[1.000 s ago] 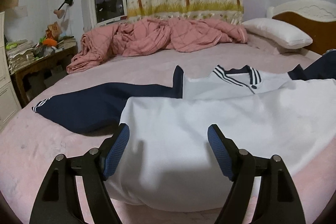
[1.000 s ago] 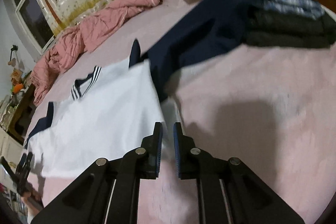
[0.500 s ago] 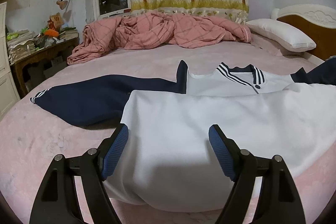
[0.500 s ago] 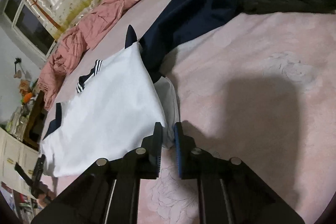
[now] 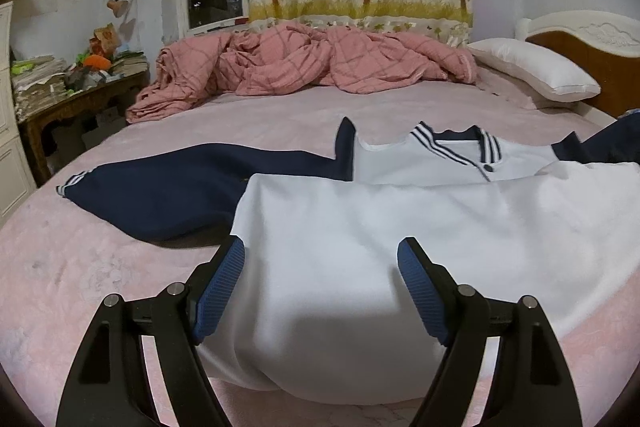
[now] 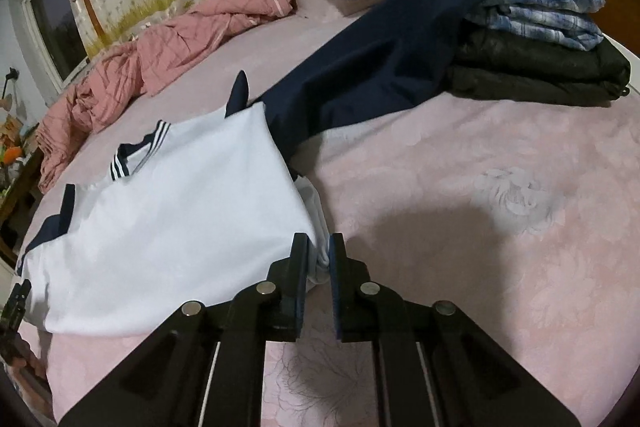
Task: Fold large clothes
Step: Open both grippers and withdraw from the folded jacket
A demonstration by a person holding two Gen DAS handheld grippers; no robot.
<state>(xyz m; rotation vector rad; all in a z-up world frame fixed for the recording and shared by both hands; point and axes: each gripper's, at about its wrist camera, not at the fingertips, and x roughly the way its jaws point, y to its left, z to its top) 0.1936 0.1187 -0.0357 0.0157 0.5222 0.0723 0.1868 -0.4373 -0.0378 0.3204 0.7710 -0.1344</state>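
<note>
The white, navy-sleeved, striped-collar jersey (image 6: 172, 211) lies half-folded on the pink bed (image 6: 500, 247). The right hand-held gripper (image 6: 319, 259) pinches its near white corner; the left hand-held gripper (image 5: 320, 283) hovers wide over the hem. Next, likely: left grips, both fold across.

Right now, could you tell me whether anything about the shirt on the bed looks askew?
Yes. The white shirt has one navy sleeve stretched out with its cuff draped over the folded clothes stack, not flat on the pink bedspread.
</note>
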